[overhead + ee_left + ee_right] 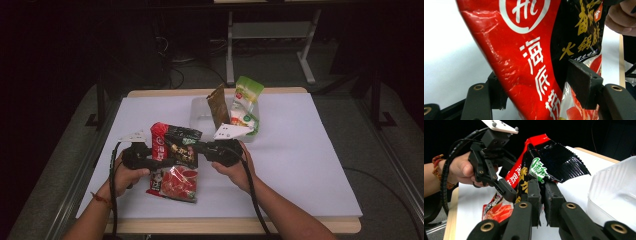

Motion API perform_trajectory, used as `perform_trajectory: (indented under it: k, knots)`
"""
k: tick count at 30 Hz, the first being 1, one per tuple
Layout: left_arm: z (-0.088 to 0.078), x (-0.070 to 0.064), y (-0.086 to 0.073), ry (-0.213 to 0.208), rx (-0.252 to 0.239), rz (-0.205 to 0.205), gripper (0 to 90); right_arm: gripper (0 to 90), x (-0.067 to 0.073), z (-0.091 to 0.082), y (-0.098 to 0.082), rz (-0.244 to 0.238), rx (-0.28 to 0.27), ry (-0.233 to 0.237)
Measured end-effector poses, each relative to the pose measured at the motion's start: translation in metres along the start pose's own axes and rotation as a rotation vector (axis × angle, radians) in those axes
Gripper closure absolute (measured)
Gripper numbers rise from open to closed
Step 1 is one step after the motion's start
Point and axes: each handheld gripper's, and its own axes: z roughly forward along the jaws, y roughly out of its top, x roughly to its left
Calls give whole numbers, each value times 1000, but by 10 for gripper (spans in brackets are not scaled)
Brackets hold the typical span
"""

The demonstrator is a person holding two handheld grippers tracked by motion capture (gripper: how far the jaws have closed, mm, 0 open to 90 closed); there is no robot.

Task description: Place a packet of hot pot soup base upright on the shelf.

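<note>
High view: red hotpot-base packet (174,162) lifted off desk (300,165), right tongs (202,147) clamped on its edge, left tongs (152,155) part-open astride it, steadying.

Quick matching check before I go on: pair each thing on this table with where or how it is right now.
Things:
1. red-and-black packet
2. red packet
3. green-and-white pouch
4. right claw

States:
A. lying flat on the table
B. standing in the white tub
C. raised above the table
D. shut on the black end of a packet

Pairs: 1-C, 2-A, 3-B, 4-D
</note>
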Motion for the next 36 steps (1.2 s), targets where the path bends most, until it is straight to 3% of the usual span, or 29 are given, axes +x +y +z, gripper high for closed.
perform_trajectory:
  k: [4,8,12,16,23,25,28,36]
  knots:
    - [8,3,4,-18,-4,-14,324,833,0,-1,0,0,-9,4]
    - [16,4,7,-74,-7,-9,262,843,2,-3,0,-17,-19,7]
    - [13,0,7,-71,-18,24,354,842,1,-5,0,-21,-15,-5]
    - [5,1,5,-86,-56,24,505,826,-3,-7,-3,-1,-10,-23]
    - [-1,-3,4,-101,-81,44,651,759,-6,-11,-7,-6,19,-59]
    - [-2,-4,3,-83,-83,47,686,738,-8,-14,-9,-9,28,-67]
    - [-2,-1,0,-80,-88,30,696,719,-10,-24,-14,-21,44,-65]
    - [-3,-5,0,-73,-99,36,710,615,-23,-56,-41,-46,123,-140]
